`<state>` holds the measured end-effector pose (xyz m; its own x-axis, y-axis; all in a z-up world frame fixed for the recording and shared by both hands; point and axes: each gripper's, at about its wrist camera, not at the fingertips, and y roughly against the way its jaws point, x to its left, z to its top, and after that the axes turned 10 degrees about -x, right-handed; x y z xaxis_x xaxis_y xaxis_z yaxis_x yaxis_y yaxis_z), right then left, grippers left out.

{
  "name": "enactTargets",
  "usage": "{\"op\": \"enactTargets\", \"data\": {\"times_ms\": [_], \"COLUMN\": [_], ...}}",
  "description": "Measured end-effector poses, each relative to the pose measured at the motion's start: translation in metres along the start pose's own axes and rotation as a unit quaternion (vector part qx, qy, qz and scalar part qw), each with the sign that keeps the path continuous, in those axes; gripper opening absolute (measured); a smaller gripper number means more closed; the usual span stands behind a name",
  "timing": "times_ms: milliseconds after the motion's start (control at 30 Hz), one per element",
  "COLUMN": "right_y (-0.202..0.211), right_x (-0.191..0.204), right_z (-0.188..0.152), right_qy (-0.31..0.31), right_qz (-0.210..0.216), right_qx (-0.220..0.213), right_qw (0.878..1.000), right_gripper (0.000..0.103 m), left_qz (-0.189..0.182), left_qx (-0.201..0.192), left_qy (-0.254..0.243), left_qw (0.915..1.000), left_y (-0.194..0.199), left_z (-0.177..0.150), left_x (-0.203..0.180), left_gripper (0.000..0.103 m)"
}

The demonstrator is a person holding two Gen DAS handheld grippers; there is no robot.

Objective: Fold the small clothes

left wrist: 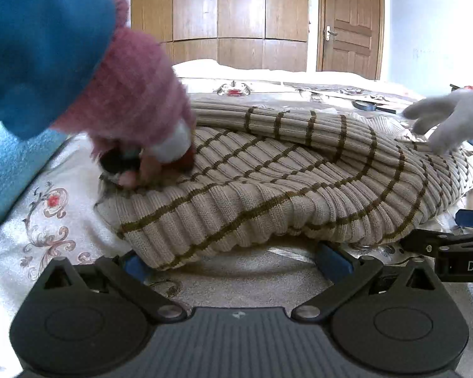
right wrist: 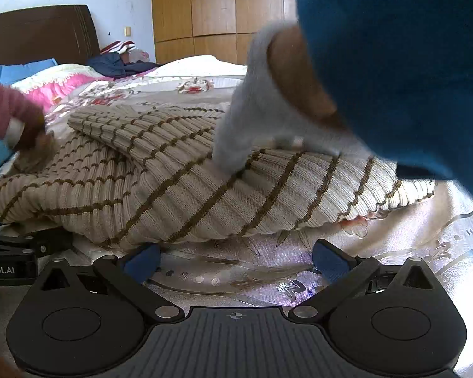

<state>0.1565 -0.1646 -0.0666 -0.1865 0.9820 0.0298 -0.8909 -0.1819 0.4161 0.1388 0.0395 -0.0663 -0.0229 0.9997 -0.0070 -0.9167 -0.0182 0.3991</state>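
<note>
Both grippers lie on the bed (right wrist: pixel 425 252) — left gripper (left wrist: pixel 236 260) and right gripper (right wrist: pixel 235 260) jaws apart, empty — beside the striped sweater (left wrist: pixel 268 189) near the bed's edge

- Left gripper (left wrist: pixel 236 260): black body with a ribbed grey centre plate, two round black discs at 5 and 7 o'clock, silver rivets, blue finger pads (left wrist: pixel 334 260).
- Right gripper (right wrist: pixel 236 260): same build, with a small crosshair mark on the plate.
- Person: blue sleeve (left wrist: pixel 37 47), fuzzy pink glove (left wrist: pixel 135 94), light grey glove (right wrist: pixel 255 116).
</note>
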Motion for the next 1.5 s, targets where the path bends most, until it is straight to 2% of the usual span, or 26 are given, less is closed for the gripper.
{"op": "enactTargets", "data": {"times_ms": [1500], "right_y": [0.0022], "right_x": [0.0031], "right_z": [-0.0017], "right_qy": [-0.002], "right_qz": [0.001], "right_qx": [-0.002], "right_qw": [1.0], "right_gripper": [0.103], "left_qz": [0.001], "left_qx": [-0.003], "left_qy": [0.0], "left_qw": [1.0], "left_y": [-0.0005], "left_z": [0.0009], "left_x": [-0.0025], "left_gripper": [0.103]}}
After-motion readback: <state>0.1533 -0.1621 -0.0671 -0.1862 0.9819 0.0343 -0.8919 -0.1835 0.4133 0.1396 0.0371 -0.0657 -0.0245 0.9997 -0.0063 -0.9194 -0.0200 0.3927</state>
